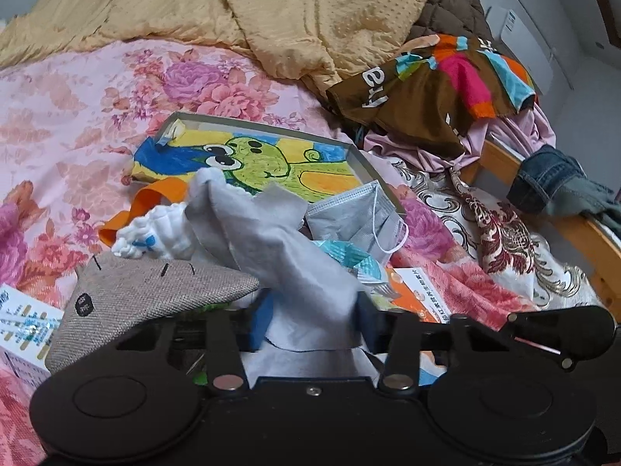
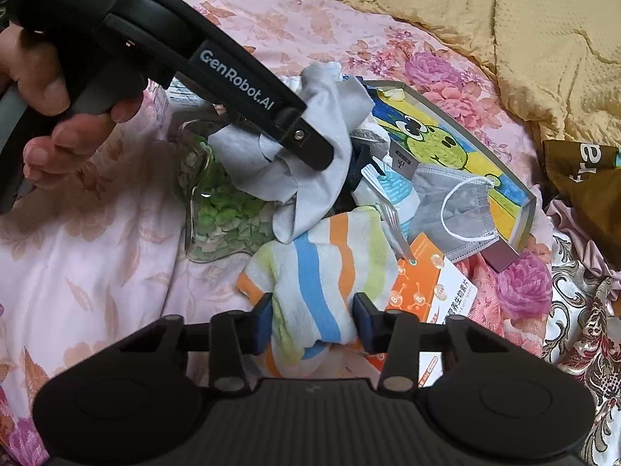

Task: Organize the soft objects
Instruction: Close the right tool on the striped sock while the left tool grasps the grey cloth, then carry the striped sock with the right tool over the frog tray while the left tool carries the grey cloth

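On the bed's pink floral sheet (image 1: 70,89), a mixed heap sits in the middle of both views. The left gripper (image 1: 312,320) has its fingers clenched on a pale grey cloth (image 1: 279,240), which bunches up between the blue pads at the lower centre of the left view. The right gripper (image 2: 312,316) grasps a striped sock (image 2: 310,272) at the lower centre of the right view, the fabric pinched between its pads.

The risk lies in what surrounds these two soft pieces. The cloth drapes over a clear bag of green bits (image 2: 225,209) and a grey face mask (image 1: 357,217), so lifting it could drag either along. A fork (image 2: 392,225) lies just beside the sock on an orange box (image 2: 423,283); a snagged thread could tip it off the pile. The shallow box lid with a frog drawing (image 1: 268,159) lies close behind and could get knocked. Each hold catches only a fold, so either piece may slip free.
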A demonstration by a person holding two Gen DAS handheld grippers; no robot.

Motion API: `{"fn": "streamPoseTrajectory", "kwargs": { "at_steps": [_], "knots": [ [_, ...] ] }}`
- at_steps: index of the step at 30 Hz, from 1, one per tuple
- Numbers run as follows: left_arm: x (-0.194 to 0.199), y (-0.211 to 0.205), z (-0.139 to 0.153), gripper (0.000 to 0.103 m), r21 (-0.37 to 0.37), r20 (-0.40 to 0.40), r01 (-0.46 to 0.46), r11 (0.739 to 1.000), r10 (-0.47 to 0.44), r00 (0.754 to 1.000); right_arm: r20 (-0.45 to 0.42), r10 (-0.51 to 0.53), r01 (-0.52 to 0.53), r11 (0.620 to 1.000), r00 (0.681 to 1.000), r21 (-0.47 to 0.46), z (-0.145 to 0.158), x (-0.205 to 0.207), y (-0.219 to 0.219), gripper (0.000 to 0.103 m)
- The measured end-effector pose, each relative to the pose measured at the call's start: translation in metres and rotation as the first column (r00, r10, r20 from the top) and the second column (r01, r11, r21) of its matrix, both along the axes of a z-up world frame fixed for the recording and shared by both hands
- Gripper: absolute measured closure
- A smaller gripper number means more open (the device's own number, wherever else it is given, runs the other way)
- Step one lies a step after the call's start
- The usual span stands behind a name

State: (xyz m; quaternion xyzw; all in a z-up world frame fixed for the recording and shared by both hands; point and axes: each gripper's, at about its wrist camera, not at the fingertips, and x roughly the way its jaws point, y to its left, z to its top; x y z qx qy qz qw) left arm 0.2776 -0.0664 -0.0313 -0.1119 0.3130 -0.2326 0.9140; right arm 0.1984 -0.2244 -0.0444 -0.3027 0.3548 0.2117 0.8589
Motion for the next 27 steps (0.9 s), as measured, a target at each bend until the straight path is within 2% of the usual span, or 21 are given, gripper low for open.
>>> {"fn": "streamPoseTrajectory", "kwargs": {
  "at_steps": [6, 9, 16, 21, 27],
  "knots": [
    [0.001, 0.006, -0.002, 0.088, -0.054, -0.044, -0.018, 0.998, 0.015, 0.999, -0.004, -0.010, 0.011, 1.000, 1.000, 0.025, 0.004, 0.001, -0.002, 0.070],
    [-0.004, 0.010, -0.001, 0.093, -0.069, -0.059, -0.028, 0.997, 0.024, 0.998, 0.004, -0.019, 0.019, 0.999, 1.000, 0.042, 0.008, 0.000, -0.003, 0.074],
    [-0.030, 0.008, 0.008, 0.095, -0.045, -0.051, 0.006, 0.999, -0.008, 0.999, 0.051, -0.044, 0.039, 0.994, 0.998, 0.100, 0.023, -0.008, -0.010, 0.075],
    [-0.046, 0.003, 0.019, 0.097, -0.027, -0.005, 0.037, 0.999, -0.038, 0.999, 0.109, -0.079, 0.061, 0.985, 0.991, 0.159, 0.039, -0.015, -0.018, 0.076],
    [-0.061, -0.001, 0.040, 0.097, -0.046, 0.057, 0.049, 0.998, -0.047, 0.997, 0.188, -0.165, 0.111, 0.957, 0.968, 0.267, 0.069, -0.018, -0.029, 0.076]
  ]
}}
